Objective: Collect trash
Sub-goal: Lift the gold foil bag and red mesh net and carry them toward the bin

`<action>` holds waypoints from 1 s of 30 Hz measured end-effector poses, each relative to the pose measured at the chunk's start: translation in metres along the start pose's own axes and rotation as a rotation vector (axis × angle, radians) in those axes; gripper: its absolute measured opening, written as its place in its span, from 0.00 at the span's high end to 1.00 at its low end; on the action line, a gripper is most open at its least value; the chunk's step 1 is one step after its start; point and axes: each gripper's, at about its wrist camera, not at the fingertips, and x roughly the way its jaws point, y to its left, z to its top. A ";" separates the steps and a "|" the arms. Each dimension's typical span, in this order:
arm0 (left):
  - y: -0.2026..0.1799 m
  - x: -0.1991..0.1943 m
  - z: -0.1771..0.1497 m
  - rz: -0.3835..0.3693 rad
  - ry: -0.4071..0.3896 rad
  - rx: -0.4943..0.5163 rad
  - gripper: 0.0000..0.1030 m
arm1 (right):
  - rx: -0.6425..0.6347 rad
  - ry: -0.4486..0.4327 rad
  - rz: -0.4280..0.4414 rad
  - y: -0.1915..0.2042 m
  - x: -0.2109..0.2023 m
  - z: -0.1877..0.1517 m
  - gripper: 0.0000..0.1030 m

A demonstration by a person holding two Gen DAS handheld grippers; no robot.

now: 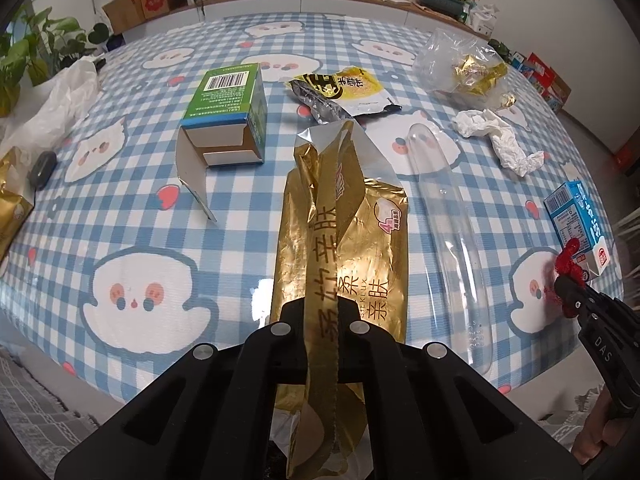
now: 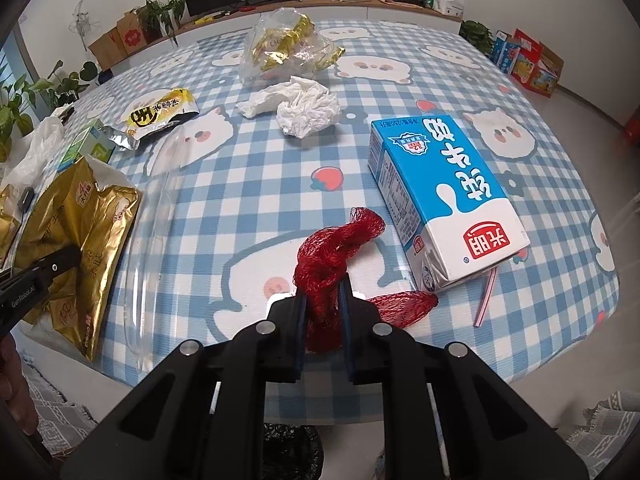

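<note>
My left gripper (image 1: pixel 322 312) is shut on a gold foil wrapper (image 1: pixel 344 216), which stretches out ahead of it over the checked tablecloth (image 1: pixel 132 208). The wrapper also shows at the left of the right wrist view (image 2: pixel 88 216). My right gripper (image 2: pixel 323 300) is shut on a red mesh net (image 2: pixel 332 256) near the table's front edge, beside a blue and white milk carton (image 2: pixel 444 196). The right gripper with the net also shows at the right of the left wrist view (image 1: pixel 568 280).
A clear plastic tube tray (image 1: pixel 452 232), an open green box (image 1: pixel 228 112), a yellow snack packet (image 1: pixel 352 88), crumpled tissue (image 2: pixel 304 108), a clear bag of gold wrappers (image 2: pixel 288 44) and a white plastic bag (image 1: pixel 60 108) lie on the table. A black bin bag (image 2: pixel 292 452) sits below the table edge.
</note>
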 end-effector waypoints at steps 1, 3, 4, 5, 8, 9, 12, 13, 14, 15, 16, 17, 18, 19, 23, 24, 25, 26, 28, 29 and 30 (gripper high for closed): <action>0.000 -0.002 0.000 -0.003 -0.003 0.001 1.00 | 0.000 -0.005 0.001 0.000 -0.002 0.000 0.87; -0.001 -0.006 -0.001 -0.007 -0.008 0.001 1.00 | 0.000 -0.013 0.005 0.001 -0.005 0.001 0.87; 0.000 -0.008 -0.002 -0.009 -0.012 0.000 1.00 | -0.002 -0.017 0.006 0.002 -0.007 0.002 0.87; 0.000 -0.010 -0.002 -0.010 -0.015 0.000 1.00 | -0.003 -0.021 0.007 0.003 -0.009 0.002 0.87; -0.001 -0.017 -0.005 -0.015 -0.027 -0.001 1.00 | -0.007 -0.035 0.005 0.005 -0.014 0.003 0.87; -0.001 -0.020 -0.005 -0.019 -0.031 -0.001 1.00 | -0.009 -0.038 0.006 0.005 -0.015 0.003 0.87; -0.001 -0.028 -0.008 -0.026 -0.042 -0.002 1.00 | -0.009 -0.049 0.010 0.007 -0.021 0.002 0.87; -0.001 -0.030 -0.009 -0.028 -0.046 -0.002 1.00 | -0.009 -0.053 0.012 0.007 -0.023 0.002 0.87; -0.001 -0.033 -0.011 -0.030 -0.049 -0.004 1.00 | -0.010 -0.057 0.014 0.008 -0.025 0.001 0.87; -0.001 -0.035 -0.013 -0.033 -0.052 -0.005 1.00 | -0.011 -0.061 0.016 0.009 -0.028 0.001 0.87; 0.000 -0.038 -0.014 -0.036 -0.055 -0.006 1.00 | -0.012 -0.067 0.017 0.010 -0.031 0.000 0.87; -0.001 -0.041 -0.016 -0.039 -0.058 -0.007 1.00 | -0.014 -0.072 0.019 0.011 -0.034 -0.001 0.87; -0.001 -0.044 -0.018 -0.042 -0.060 -0.007 1.00 | -0.017 -0.077 0.021 0.012 -0.037 -0.002 0.87; -0.001 -0.047 -0.021 -0.046 -0.063 -0.007 1.00 | -0.018 -0.081 0.023 0.013 -0.039 -0.003 0.87; -0.002 -0.058 -0.032 -0.058 -0.071 -0.008 1.00 | -0.024 -0.093 0.031 0.016 -0.049 -0.008 0.87; -0.002 -0.061 -0.034 -0.061 -0.074 -0.007 1.00 | -0.025 -0.096 0.032 0.016 -0.051 -0.009 0.87; -0.003 -0.063 -0.037 -0.063 -0.076 -0.007 1.00 | -0.026 -0.099 0.033 0.017 -0.053 -0.010 0.87; -0.003 -0.066 -0.039 -0.065 -0.078 -0.007 1.00 | -0.027 -0.101 0.033 0.016 -0.055 -0.011 0.87; -0.003 -0.070 -0.043 -0.069 -0.081 -0.006 1.00 | -0.027 -0.108 0.034 0.016 -0.060 -0.014 0.87; -0.003 -0.072 -0.045 -0.070 -0.083 -0.006 1.00 | -0.026 -0.110 0.035 0.016 -0.063 -0.015 0.87; -0.003 -0.074 -0.047 -0.071 -0.084 -0.005 1.00 | -0.025 -0.111 0.037 0.015 -0.065 -0.016 0.87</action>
